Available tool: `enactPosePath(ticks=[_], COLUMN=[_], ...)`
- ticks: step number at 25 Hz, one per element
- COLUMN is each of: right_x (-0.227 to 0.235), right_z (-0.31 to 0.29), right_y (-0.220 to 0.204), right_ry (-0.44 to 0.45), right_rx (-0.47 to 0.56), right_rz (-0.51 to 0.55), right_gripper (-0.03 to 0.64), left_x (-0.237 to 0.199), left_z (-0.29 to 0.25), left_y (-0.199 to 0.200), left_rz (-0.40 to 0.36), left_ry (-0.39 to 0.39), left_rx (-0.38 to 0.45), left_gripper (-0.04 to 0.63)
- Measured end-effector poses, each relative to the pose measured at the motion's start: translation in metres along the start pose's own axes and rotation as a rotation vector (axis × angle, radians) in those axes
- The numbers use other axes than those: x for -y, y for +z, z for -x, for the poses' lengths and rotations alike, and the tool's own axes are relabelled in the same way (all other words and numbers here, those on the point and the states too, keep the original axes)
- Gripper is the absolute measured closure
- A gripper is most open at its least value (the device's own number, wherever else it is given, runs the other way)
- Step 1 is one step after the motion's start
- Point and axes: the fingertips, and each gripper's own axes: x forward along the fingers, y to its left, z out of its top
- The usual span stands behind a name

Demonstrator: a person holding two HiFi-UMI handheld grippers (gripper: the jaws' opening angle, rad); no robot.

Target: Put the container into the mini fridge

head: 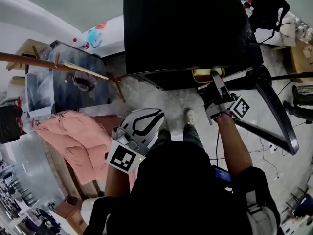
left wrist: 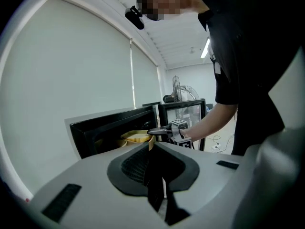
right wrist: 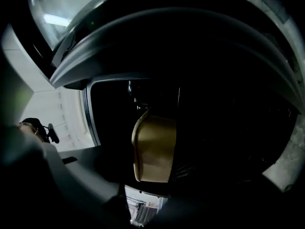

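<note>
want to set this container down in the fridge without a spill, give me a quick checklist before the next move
1. Fridge door open: ok.
2. Container gripped by right gripper: ok.
3. Container at the opening of the fridge: ok.
4. Container resting on a shelf: cannot tell, too dark inside.
5. Free room deeper inside: cannot tell.
6. Left gripper shut, empty, back from the door: ok.

Pink jacket [head: 73,133] on wooden bench [head: 66,173], black bag [head: 268,6], floor cables [head: 259,152]
</note>
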Motion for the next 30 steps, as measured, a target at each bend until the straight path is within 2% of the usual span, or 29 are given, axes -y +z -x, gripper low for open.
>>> enactPosePath(ticks=[10,14,16,21,24,28,30], right_x=[0.002,-0.001,-0.002,0.001,0.002,-0.003,-0.004], right_z=[-0.014,-0.013,-0.012,-0.002,0.008,0.020,0.027], right_y=[0.010,0.008,0.005,-0.003,-0.008,-0.020,-0.023], right_ry=[0.016,0.025,0.027,0.001,-0.037,-0.097,-0.143], right_rx=[0.016,0.020,0.012,-0.012,-0.027,-0.065,-0.065], right_rz=[-0.011,0.023,0.033,0.056,0.107,0.231,0.292], right_gripper=[0.396,0.390,0.341,0.319,0.321,0.331,0.408], left_x=[0.011,0.011,0.011,0.013,0.014,0.011,0.010], left_z=[-0.005,-0.002,-0.001,-0.002,-0.005,-0.011,-0.014], left_y=[-0.008,-0.007,-0.006,-0.003,-0.002,-0.001,0.000], left_rz=[0.008,0.007,0.009,0.002,-0.003,-0.011,-0.017], left_ry=[0.000,0.000,-0.001,-0.013,-0.025,-0.020,-0.014], left_rx=[-0.021,-0.017,-0.015,-0.004,0.006,0.012,0.013], left_gripper=[0.549,0.549,0.549,0.549,0.549,0.549,0.549])
